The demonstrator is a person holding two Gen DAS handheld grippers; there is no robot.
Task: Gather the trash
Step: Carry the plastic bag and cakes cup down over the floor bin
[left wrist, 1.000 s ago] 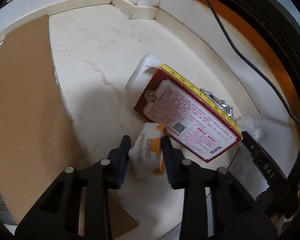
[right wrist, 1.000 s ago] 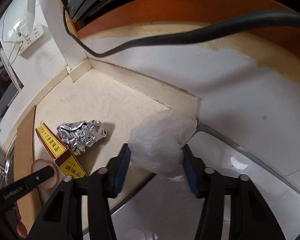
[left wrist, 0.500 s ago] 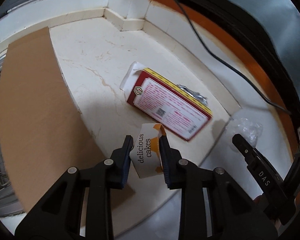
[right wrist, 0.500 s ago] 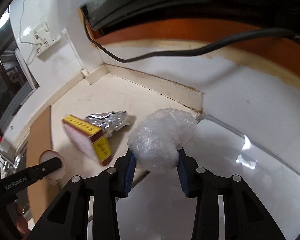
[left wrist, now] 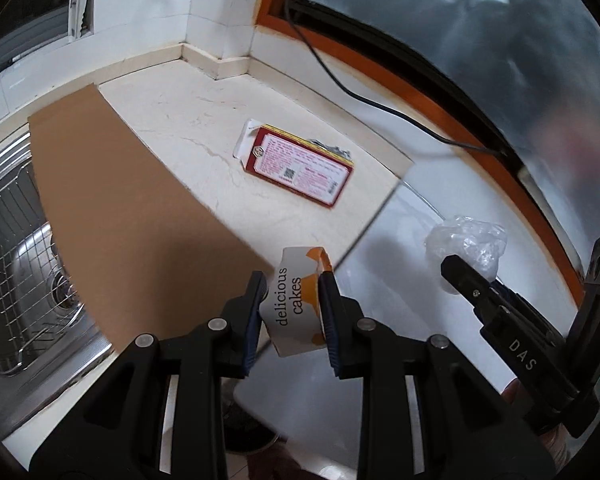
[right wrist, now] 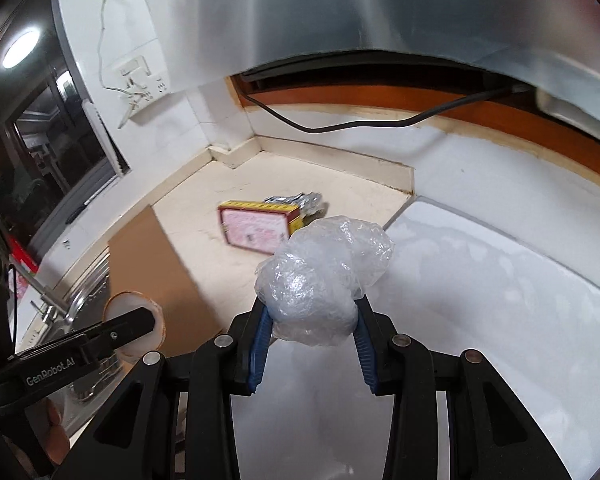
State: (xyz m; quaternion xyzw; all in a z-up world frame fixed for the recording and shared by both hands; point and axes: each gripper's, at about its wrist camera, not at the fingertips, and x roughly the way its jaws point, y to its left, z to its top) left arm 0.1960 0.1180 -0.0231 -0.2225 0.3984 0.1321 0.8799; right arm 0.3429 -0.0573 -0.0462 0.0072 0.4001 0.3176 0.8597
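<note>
Both our grippers have lifted away from the worktop (left wrist: 228, 184), leaving the red box (left wrist: 300, 168) and crumpled foil (right wrist: 300, 202) far behind. Our left gripper (left wrist: 292, 304) pinches the thin, creased cake wrapper (left wrist: 296, 300); our right gripper (right wrist: 312, 320), jaws half-closed, squeezes springy crinkled plastic (right wrist: 320, 280), which could slip free.
</note>
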